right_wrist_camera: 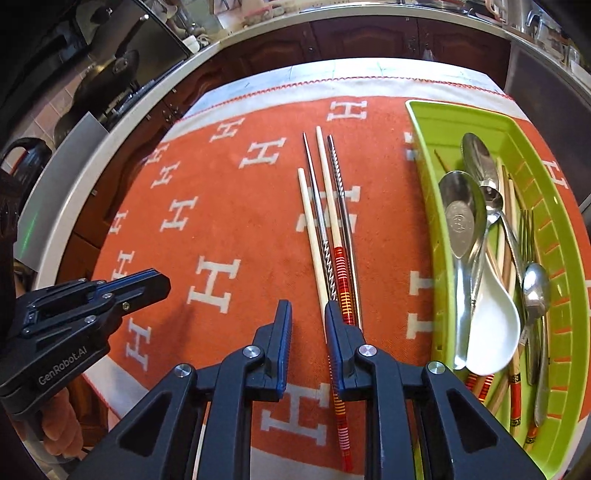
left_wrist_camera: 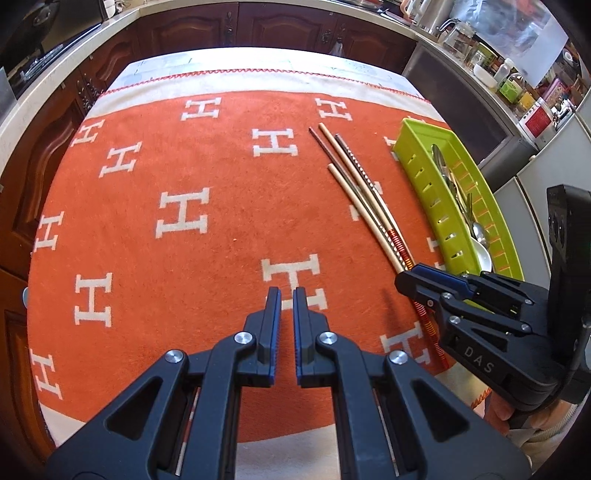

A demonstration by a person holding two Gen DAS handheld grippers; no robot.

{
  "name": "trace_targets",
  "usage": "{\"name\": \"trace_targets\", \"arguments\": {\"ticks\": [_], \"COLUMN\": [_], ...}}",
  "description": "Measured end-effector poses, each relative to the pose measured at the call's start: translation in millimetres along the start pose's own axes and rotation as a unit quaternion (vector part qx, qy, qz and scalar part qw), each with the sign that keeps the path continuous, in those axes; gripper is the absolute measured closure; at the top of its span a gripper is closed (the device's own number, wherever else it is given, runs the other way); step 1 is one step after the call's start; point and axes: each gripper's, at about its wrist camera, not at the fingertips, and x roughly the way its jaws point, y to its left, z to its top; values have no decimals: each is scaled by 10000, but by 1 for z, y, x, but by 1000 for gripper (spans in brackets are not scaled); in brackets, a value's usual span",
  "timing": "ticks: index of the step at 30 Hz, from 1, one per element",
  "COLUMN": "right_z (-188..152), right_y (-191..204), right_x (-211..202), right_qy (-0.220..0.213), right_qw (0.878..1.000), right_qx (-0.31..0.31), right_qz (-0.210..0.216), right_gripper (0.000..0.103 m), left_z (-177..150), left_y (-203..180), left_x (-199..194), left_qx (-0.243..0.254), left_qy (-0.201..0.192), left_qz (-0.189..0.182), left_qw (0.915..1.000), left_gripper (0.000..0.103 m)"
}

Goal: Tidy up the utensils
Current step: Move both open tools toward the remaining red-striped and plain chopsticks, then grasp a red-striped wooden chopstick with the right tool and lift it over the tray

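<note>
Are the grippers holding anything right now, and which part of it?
Nothing is held. The right gripper stands open over the decorated end of the red-striped chopstick, not pinching it; the left gripper is shut and empty.

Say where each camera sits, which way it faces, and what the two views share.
Left wrist view: sits on the left hand-held gripper, jaws near shut and empty, looking steeply down at the orange cloth; the right hand-held gripper and a hand show at right.
Right wrist view: sits on the right hand-held gripper, looking down over the loose chopsticks; the left hand-held gripper and a hand show at left.
Shared: cloth, chopsticks, green tray holding spoons and forks, dark cabinets.
</note>
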Motion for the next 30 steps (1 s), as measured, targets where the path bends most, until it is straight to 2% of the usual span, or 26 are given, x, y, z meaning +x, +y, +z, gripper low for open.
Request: {"name": "trace_targets", "arguments": {"ticks": [11,17,23,27,30], "right_z": [7,8,-1,-4,-4], "right_y": [12,24,41,39,28], "right_x": [24,30,31,28,17], "right_qy": [193,49,-218,-249,-247], "right_qw": [9993,9973,9889,9898,9961], "right_qx": [-241,-564,-1092,-1034,-688], "right_qz": [-217,-464,-986,-943,-495], "right_gripper": [84,84,97,98,98], "left_z": [1,1,3,7,12], "left_y": [9,9,6,-1,-6], "left_x": [10,14,16,15,16], "left_qx": [-109,-139,-107,-53,-26], "left_qy": [88,129,155,149,144], "left_qz": [-59,-85,-96,-100,-108], "left_qw": [9999,9998,9998,9998,9998], "left_gripper": [101,101,101,101,101]}}
